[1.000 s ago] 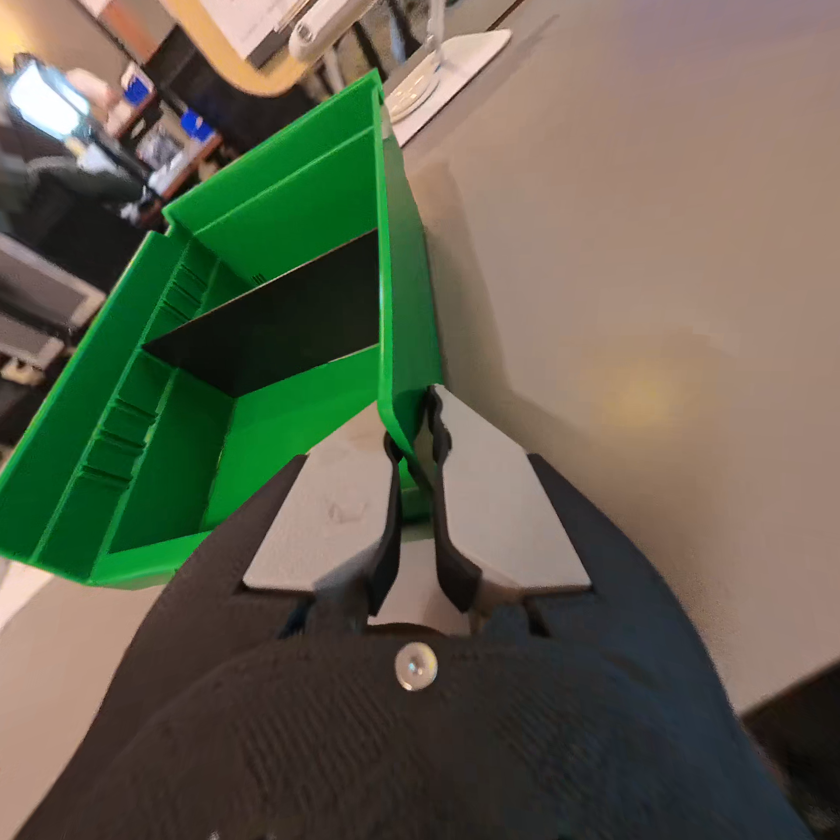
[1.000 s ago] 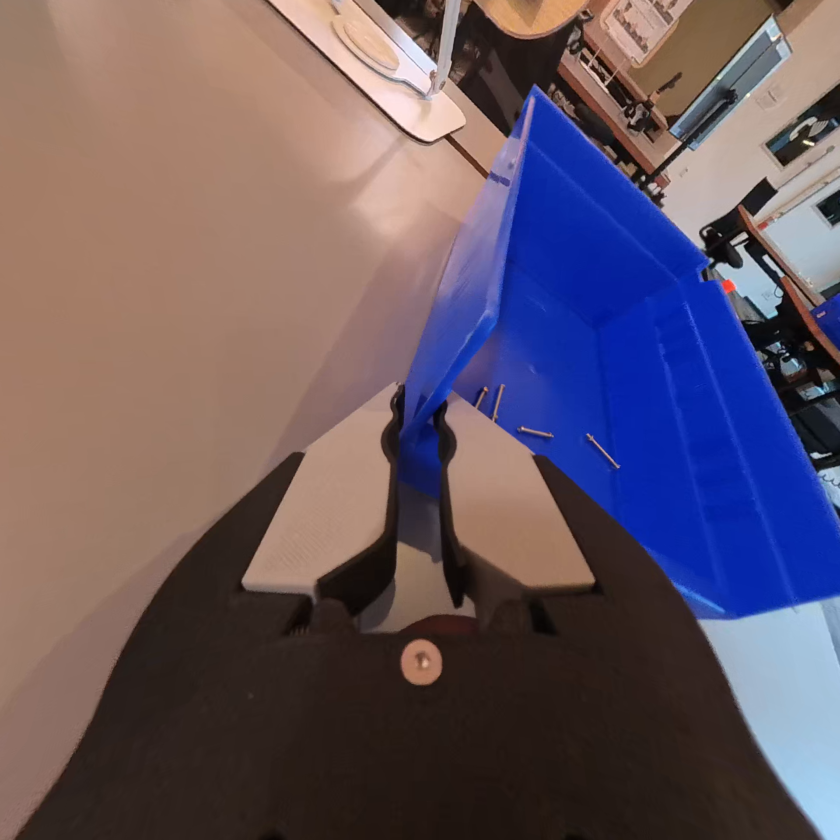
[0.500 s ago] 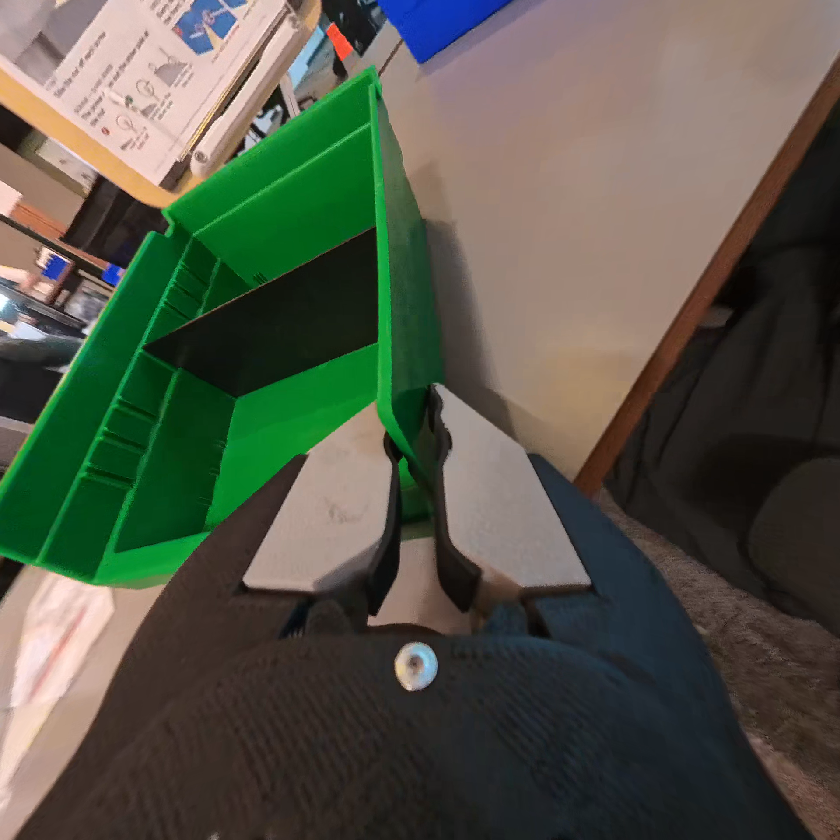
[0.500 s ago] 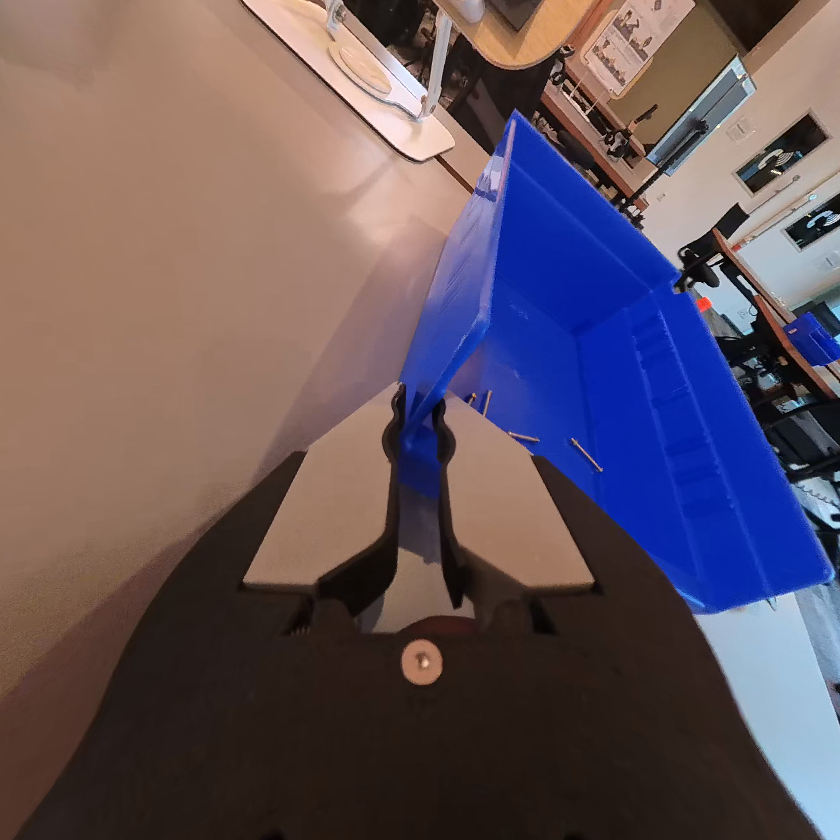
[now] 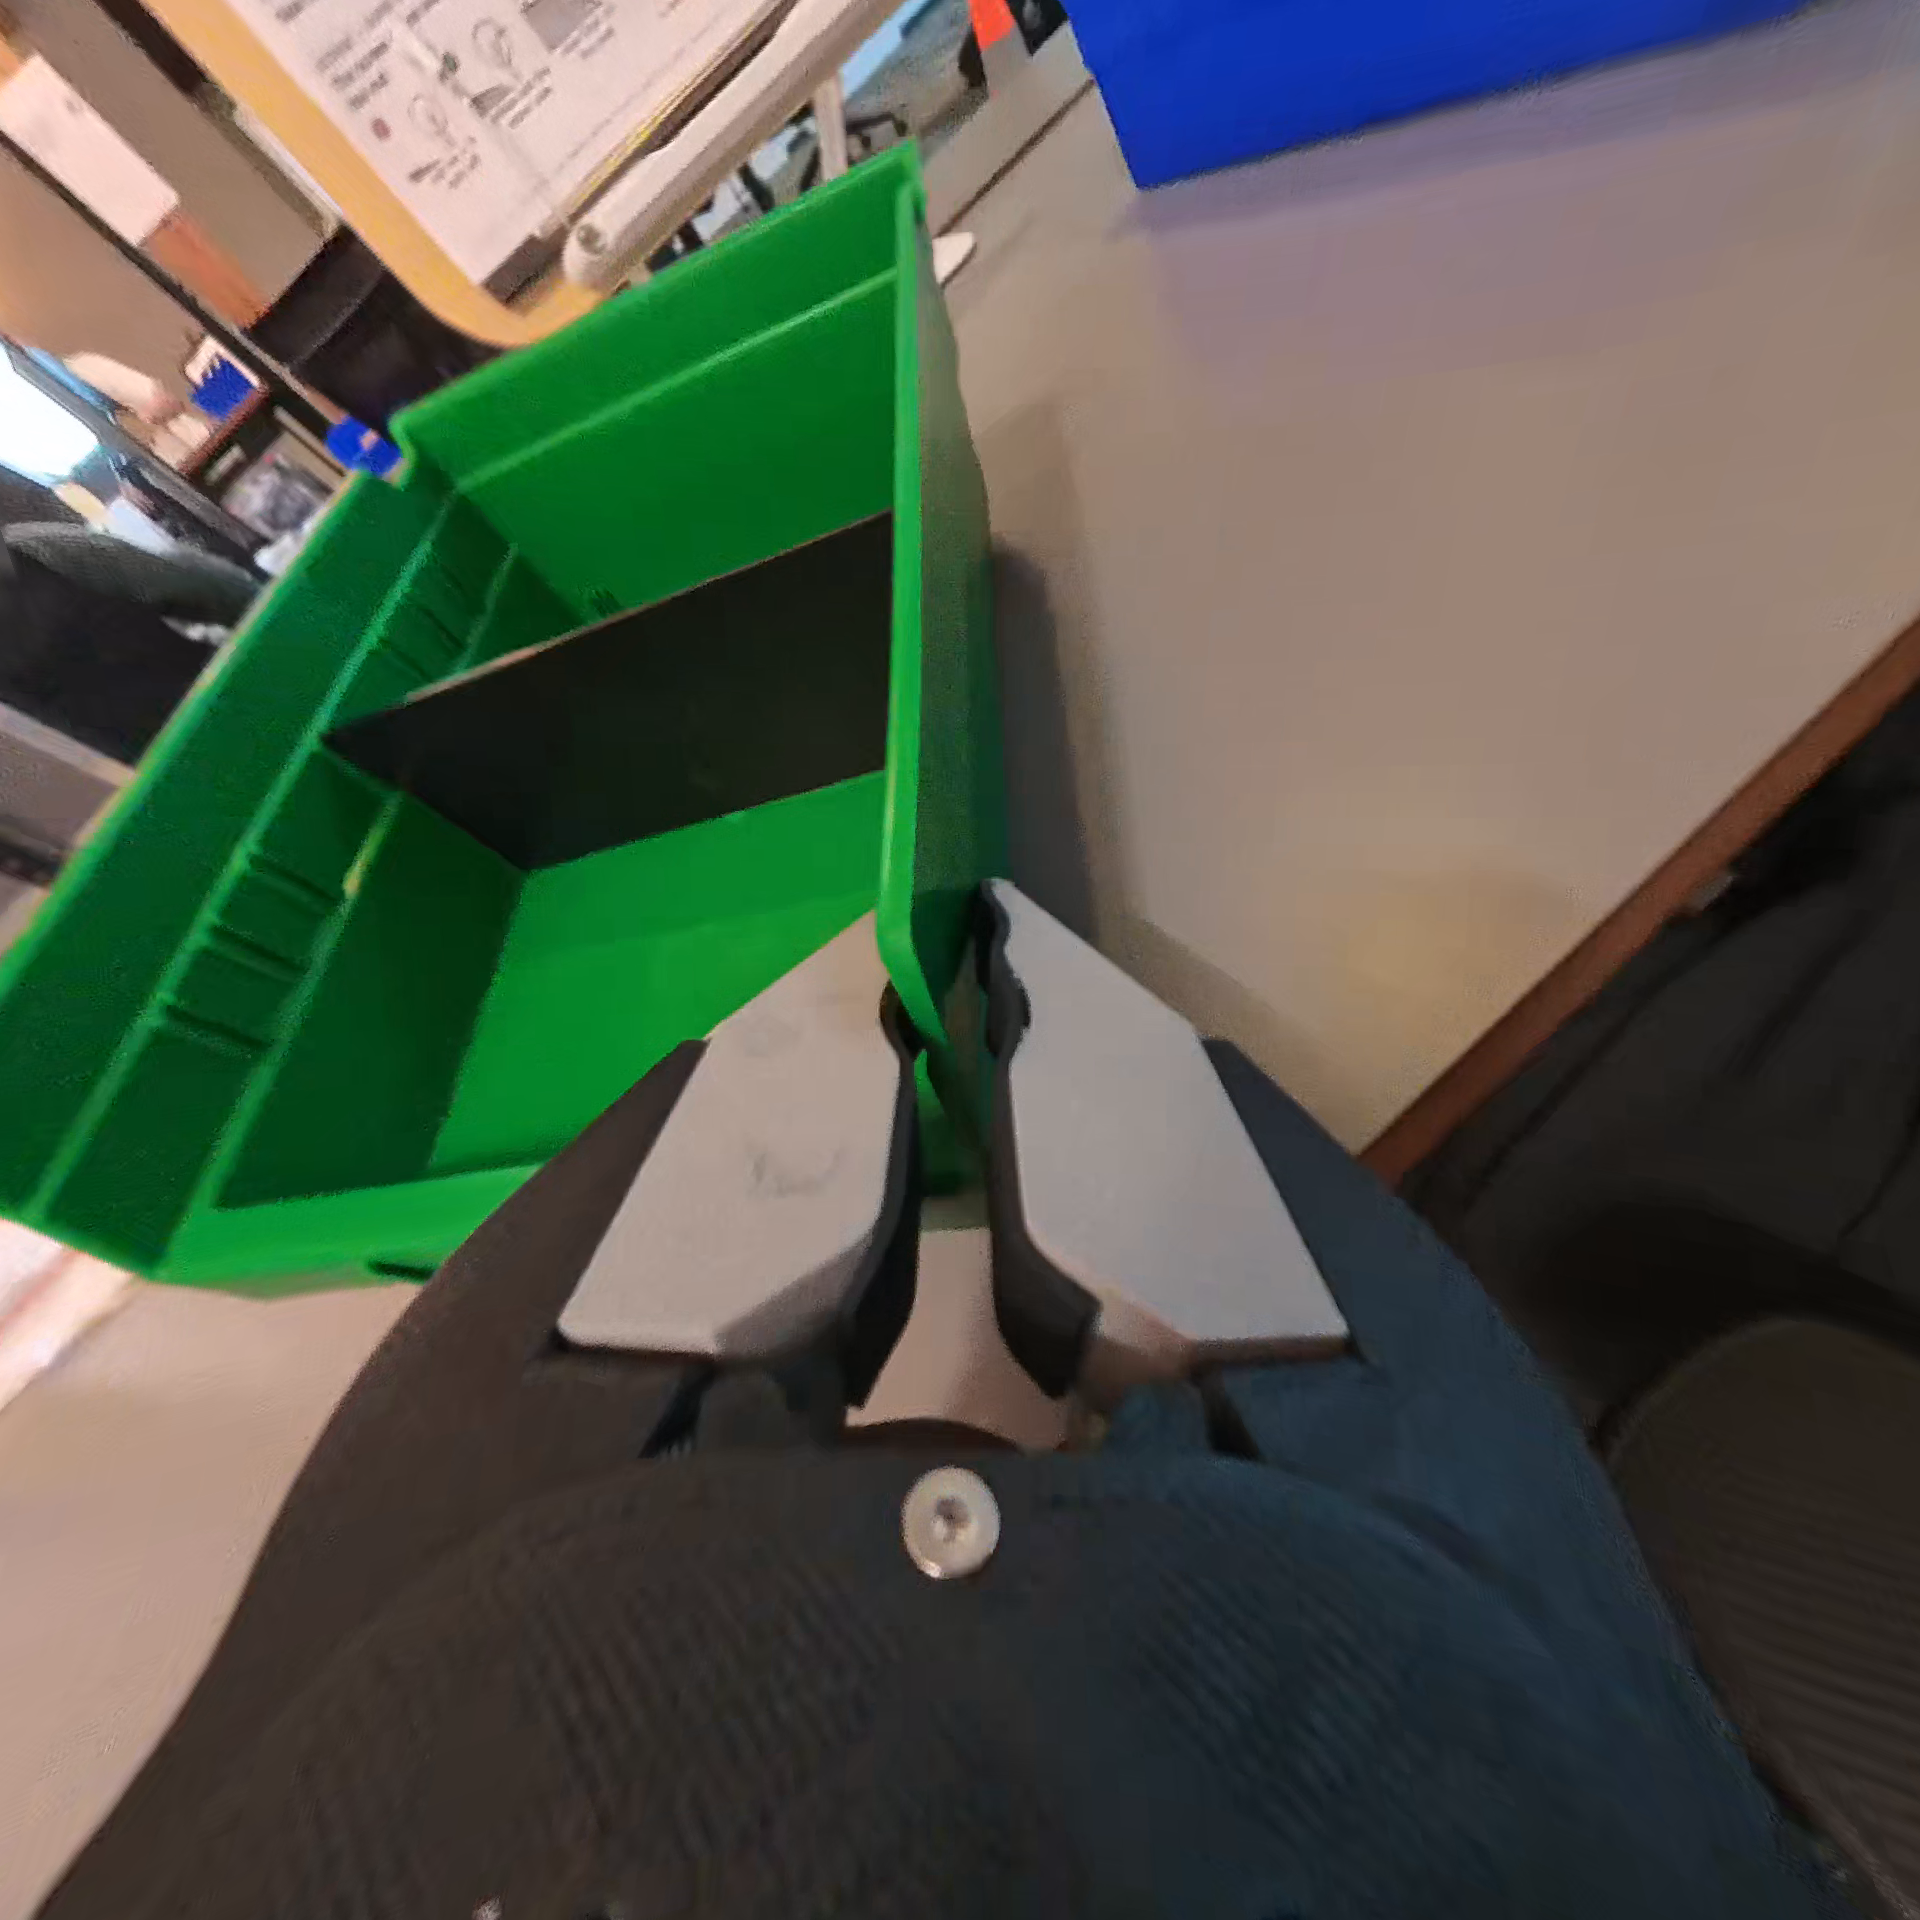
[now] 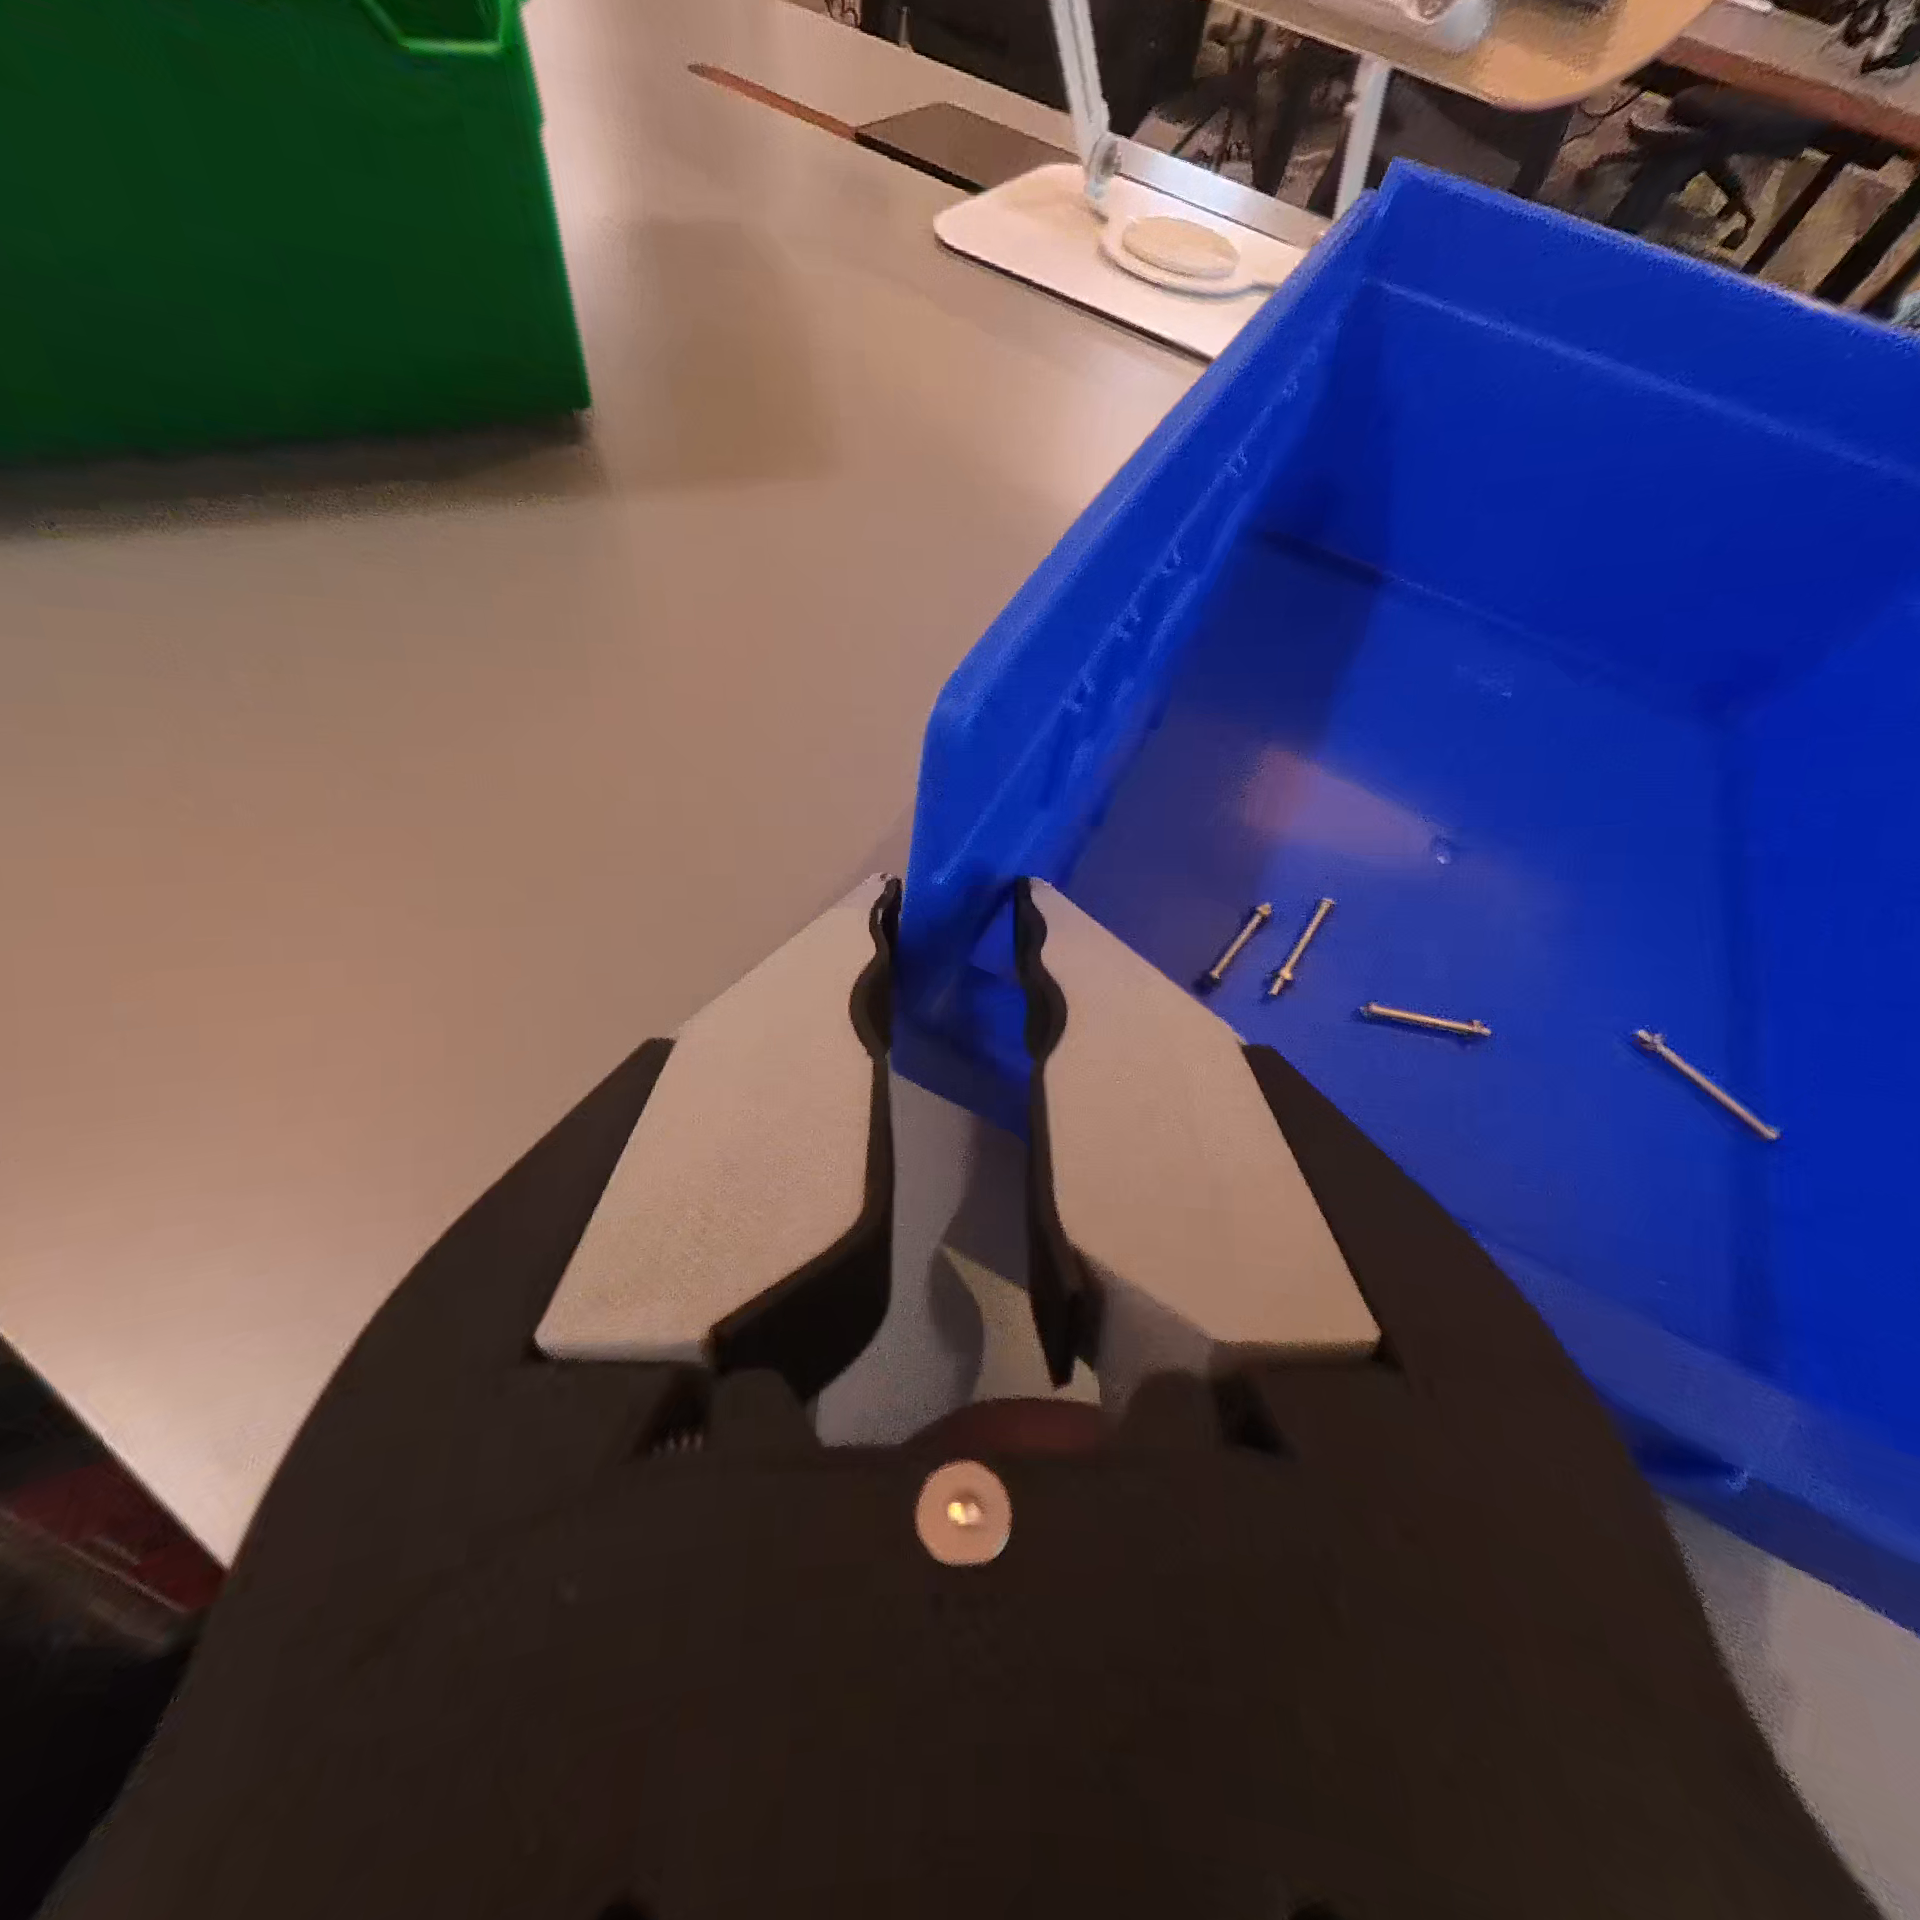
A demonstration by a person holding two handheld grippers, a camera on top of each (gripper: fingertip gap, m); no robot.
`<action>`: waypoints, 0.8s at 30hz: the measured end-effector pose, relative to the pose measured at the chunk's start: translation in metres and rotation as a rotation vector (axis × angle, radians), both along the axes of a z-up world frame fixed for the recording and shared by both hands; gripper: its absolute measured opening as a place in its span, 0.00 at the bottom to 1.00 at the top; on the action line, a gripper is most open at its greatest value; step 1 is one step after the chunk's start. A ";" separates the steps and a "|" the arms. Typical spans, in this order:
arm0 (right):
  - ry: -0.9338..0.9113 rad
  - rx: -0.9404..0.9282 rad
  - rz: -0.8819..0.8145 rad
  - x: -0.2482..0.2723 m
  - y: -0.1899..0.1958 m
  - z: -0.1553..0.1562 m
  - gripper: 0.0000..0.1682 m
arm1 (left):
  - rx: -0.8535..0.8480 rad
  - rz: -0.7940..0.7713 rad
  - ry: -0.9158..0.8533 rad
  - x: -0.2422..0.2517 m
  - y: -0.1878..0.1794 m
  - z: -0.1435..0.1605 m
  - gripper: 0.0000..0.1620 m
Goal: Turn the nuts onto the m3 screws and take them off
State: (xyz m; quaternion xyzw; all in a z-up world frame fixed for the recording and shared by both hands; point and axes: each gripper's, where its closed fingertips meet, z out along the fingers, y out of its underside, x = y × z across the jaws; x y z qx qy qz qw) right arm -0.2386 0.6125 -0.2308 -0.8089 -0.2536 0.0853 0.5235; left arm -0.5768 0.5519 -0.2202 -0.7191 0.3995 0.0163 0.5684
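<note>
My left gripper [image 5: 951, 935] is shut on the right wall of a green bin [image 5: 665, 499], near its front corner. The bin has a black divider [image 5: 644, 717] and I see nothing in it. My right gripper [image 6: 954, 899] is slightly open, its jaws astride the near left corner of a blue bin [image 6: 1558, 343] on the table. Several thin metal screws [image 6: 1423, 1023] lie on the blue bin's floor, to the right of my fingers. A tiny speck [image 6: 1439, 850] lies beyond them; I cannot tell if it is a nut.
The beige table [image 6: 416, 727] lies between the bins. The green bin also shows at the top left of the right wrist view [image 6: 260, 208]. A white lamp base [image 6: 1122, 260] and a dark flat pad [image 6: 956, 140] sit at the back. The table edge [image 5: 1621, 935] runs close on the right. There is about 35 cm between the tips of the two grippers.
My right jaws have widened around the blue bin's corner, and the bin has gone from tilted to level on the table. My left gripper still holds the green bin while the background shifts.
</note>
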 end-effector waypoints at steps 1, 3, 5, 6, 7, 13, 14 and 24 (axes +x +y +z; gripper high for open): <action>0.012 -0.004 -0.003 -0.010 0.000 0.000 0.11 | -0.017 0.013 -0.030 0.000 0.002 0.002 0.03; 0.028 -0.004 0.009 -0.032 0.000 0.001 0.12 | -0.055 0.071 -0.099 -0.006 0.006 0.007 0.02; 0.060 -0.014 0.033 -0.060 -0.001 0.002 0.13 | -0.057 0.110 -0.143 -0.015 0.005 0.016 0.03; 0.089 -0.022 0.063 -0.077 -0.003 0.003 0.13 | -0.053 0.124 -0.183 -0.018 0.002 0.023 0.02; 0.114 -0.031 0.091 -0.094 -0.005 0.004 0.13 | -0.046 0.134 -0.217 -0.022 -0.002 0.032 0.02; 0.161 -0.046 0.207 -0.209 -0.009 0.008 0.12 | 0.048 0.205 -0.241 -0.040 -0.022 0.098 0.03; 0.155 -0.046 0.235 -0.231 -0.008 0.008 0.10 | 0.062 0.216 -0.234 -0.041 -0.024 0.112 0.03; -0.162 0.030 0.636 -0.437 -0.030 -0.013 0.02 | 0.165 0.038 -0.198 0.040 -0.027 0.239 0.03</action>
